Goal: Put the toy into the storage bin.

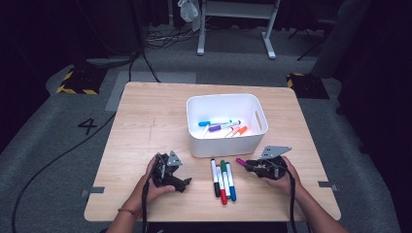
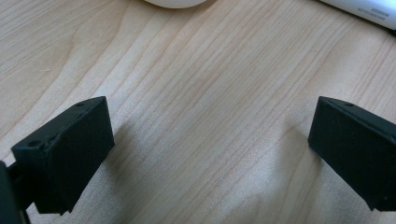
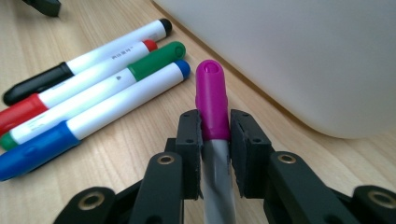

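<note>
A magenta-capped marker (image 3: 212, 100) lies low over the wooden table, pinched between the jaws of my right gripper (image 3: 214, 133), which is shut on it. In the high view the right gripper (image 1: 252, 166) sits right of a row of markers, with the magenta marker (image 1: 241, 161) pointing left. That row holds black (image 1: 214, 177), red (image 1: 221, 187), green (image 1: 224, 171) and blue (image 1: 231, 182) markers. My left gripper (image 1: 182, 184) rests left of the row; its jaws (image 2: 210, 154) stand wide apart over bare wood.
A white bin (image 1: 226, 143) stands behind the markers, holding several more markers (image 1: 221, 126). The bin's wall (image 3: 299, 56) rises just right of the held marker. The table's front edge (image 1: 209, 216) is close to both hands.
</note>
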A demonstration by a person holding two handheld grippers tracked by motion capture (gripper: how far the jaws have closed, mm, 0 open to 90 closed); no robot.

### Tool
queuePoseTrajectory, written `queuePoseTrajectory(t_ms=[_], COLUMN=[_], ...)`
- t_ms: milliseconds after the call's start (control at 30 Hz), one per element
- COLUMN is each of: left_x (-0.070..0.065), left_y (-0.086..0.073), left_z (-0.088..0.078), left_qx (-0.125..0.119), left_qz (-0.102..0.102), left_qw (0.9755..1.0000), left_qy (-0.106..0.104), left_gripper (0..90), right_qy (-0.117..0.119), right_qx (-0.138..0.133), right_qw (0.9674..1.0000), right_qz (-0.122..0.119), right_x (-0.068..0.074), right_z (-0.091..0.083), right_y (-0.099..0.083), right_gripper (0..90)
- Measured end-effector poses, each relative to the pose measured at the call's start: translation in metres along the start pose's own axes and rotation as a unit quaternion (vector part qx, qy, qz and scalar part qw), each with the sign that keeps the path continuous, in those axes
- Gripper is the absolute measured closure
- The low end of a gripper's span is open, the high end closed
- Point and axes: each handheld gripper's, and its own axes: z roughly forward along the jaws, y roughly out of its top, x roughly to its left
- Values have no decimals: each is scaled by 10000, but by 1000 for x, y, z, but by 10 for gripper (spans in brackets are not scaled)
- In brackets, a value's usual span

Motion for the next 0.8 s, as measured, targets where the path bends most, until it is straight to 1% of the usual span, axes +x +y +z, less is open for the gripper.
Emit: queuePoseTrajectory(t_ms=[100,167,333,467,633,800], left_x=[0,0,0,0,0,0], left_y=[0,0,0,0,0,0], left_z=[0,0,0,0,0,0], left_qx=[5,5,4,5,3,4], left_qz=[0,1,2,7,2,-1], left_qw=[10000,10000,10000,10000,10000,10000], left_qy=[2,1,0,-2,0,4], left_gripper=[2,1,1,1,1,1], right_qy=[21,-39,-49,-93,-177,-244], right_qx=[-124,-164,-333,-473,-596,-792], right_qw=[9999,9998,9993,9985,9973,9956], right_qz=[22,-43,-174,-240,-393,-437], right_x=[1,2,4,5,6,6], right_z=[-11,-18,-35,-46,-62,-78], right_y=[2,4,10,15,24,33], right_gripper=[749,749,749,749,749,749])
